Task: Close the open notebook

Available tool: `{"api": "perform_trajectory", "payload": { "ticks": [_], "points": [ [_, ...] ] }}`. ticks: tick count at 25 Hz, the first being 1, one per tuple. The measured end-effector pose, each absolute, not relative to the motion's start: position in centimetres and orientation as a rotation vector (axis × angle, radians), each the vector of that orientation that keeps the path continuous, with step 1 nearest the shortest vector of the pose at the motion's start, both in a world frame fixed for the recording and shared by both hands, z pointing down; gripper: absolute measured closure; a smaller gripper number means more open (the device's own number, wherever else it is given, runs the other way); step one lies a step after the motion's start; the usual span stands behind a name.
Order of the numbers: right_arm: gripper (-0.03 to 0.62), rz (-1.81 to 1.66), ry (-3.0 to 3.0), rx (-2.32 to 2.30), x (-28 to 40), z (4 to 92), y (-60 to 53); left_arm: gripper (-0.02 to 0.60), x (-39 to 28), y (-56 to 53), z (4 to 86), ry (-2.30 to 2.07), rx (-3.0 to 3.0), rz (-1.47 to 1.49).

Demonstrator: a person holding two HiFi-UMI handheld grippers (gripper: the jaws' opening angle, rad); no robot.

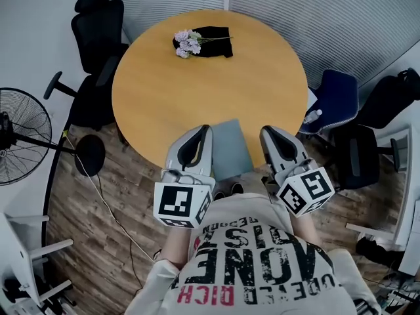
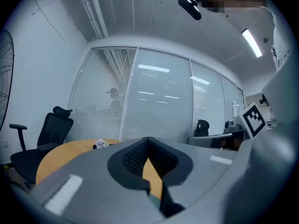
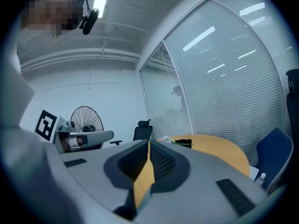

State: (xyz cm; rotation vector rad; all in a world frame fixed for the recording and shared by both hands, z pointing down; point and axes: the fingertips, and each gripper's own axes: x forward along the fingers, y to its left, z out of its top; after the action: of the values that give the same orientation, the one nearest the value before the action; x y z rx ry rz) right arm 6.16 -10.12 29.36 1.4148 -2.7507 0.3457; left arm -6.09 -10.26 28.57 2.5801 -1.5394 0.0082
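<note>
The notebook (image 1: 230, 147) is a grey-blue rectangle lying flat at the near edge of the round wooden table (image 1: 197, 90); only one cover face shows. My left gripper (image 1: 206, 130) hangs just to its left and my right gripper (image 1: 265, 132) just to its right, both over the table's near rim and pointing away from me. Neither touches the notebook. In the left gripper view the left gripper's (image 2: 148, 139) jaws meet at the tips with nothing between them. The right gripper view shows the right gripper (image 3: 149, 143) with its jaws together and nothing held.
A bunch of pale flowers (image 1: 188, 43) lies on a black object (image 1: 213, 42) at the table's far side. Black office chairs (image 1: 98, 38) stand at the left, a blue chair (image 1: 336, 100) and a bottle (image 1: 313, 116) at the right, and a floor fan (image 1: 23, 133) at the far left.
</note>
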Motion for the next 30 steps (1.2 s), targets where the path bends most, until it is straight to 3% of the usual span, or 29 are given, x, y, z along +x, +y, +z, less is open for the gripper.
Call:
{"api": "perform_trajectory", "payload": {
  "ticks": [30],
  "points": [
    [0.574, 0.312, -2.719, 1.422, 3.7, 29.1, -3.2, 0.571, -6.3, -4.3, 30.6, -1.418, 2.581, 0.007]
  ]
}}
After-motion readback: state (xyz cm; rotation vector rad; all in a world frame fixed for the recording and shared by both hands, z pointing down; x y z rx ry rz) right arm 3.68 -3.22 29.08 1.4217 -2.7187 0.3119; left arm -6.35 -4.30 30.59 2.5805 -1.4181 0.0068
